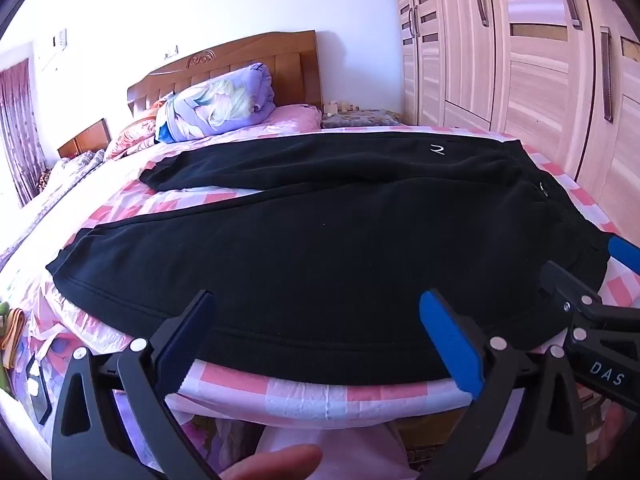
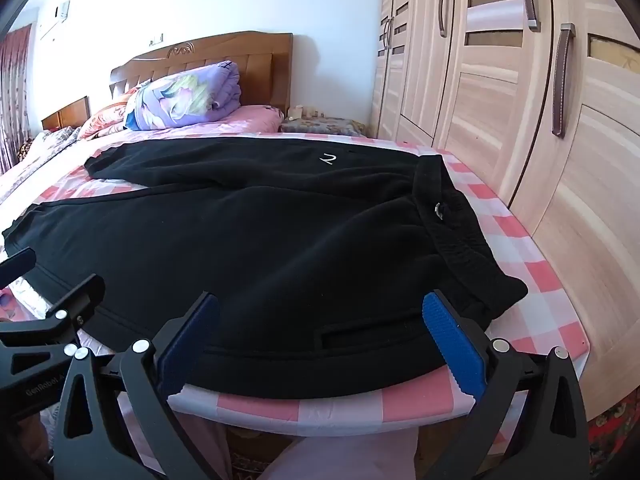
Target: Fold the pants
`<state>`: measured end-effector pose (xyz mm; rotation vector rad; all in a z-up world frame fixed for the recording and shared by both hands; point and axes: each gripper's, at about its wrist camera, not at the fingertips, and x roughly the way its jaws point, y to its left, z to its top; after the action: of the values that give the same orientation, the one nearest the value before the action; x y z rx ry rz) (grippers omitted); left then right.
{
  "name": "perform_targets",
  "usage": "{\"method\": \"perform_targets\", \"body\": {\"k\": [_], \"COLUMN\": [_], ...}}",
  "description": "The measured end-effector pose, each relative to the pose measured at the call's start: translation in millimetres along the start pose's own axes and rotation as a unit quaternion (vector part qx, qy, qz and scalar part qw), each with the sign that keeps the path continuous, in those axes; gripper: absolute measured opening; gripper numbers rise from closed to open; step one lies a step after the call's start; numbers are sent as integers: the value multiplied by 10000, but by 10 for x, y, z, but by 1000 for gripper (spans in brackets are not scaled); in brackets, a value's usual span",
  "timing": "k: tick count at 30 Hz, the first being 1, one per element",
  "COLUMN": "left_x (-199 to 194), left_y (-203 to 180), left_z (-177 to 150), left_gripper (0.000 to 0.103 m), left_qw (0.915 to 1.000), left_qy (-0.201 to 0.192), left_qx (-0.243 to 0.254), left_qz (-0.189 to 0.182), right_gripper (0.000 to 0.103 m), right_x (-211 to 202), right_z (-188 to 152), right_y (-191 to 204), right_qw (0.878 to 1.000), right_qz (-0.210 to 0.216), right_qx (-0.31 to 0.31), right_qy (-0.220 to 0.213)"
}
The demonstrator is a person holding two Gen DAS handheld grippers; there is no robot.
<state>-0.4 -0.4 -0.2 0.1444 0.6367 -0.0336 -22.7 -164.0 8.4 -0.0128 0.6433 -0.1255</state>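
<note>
Ahead, black pants (image 1: 320, 248) flat on bed (image 1: 304, 394); left gripper (image 1: 320, 344), right gripper (image 2: 320, 340) wide open, empty.

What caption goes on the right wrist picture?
Open right gripper above the near edge of black pants spread flat on a checked bed.

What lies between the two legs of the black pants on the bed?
Only a bare wedge of the pink checked bedsheet separates the legs of the black pants; the left wrist view shows it best.
</note>
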Motion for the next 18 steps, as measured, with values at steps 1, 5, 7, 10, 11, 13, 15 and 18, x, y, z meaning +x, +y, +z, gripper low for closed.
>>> {"method": "perform_targets", "body": {"k": [1, 5, 7, 10, 11, 13, 15, 18], "left_x": [5, 38, 17, 70, 74, 86, 91, 89], "left_y": [-5, -48, 24, 127, 139, 144, 141, 149], "left_z": [-1, -1, -24, -63, -69, -80, -78, -85], "left_gripper": [102, 102, 102, 102, 102, 102, 102, 102], "left_qw": [10000, 9999, 9998, 9996, 9996, 9995, 9995, 9994], "left_qy": [0, 57, 93, 136, 141, 149, 165, 176], "left_qx": [17, 39, -200, -248, -258, -259, -263, -285], "left_qz": [25, 83, -15, -29, -33, -32, -37, -45], "right_gripper": [99, 99, 99, 99, 99, 99, 99, 99], "right_x": [-5, -18, -13, 0, -1, -1, -2, 0], "right_z": [0, -11, -22, -12, -13, -12, -15, -24], "right_y": [-1, -45, -98, -8, -24, -28, -32, -28], "right_qw": [10000, 9999, 9999, 9999, 9999, 9999, 9999, 9999], "right_qz": [25, -24, -12, -130, -126, -112, -117, -116], "right_qx": [29, 127, 159, 41, 51, 79, 81, 75], "right_qy": [9, -14, 3, 32, 26, 24, 27, 27]}}
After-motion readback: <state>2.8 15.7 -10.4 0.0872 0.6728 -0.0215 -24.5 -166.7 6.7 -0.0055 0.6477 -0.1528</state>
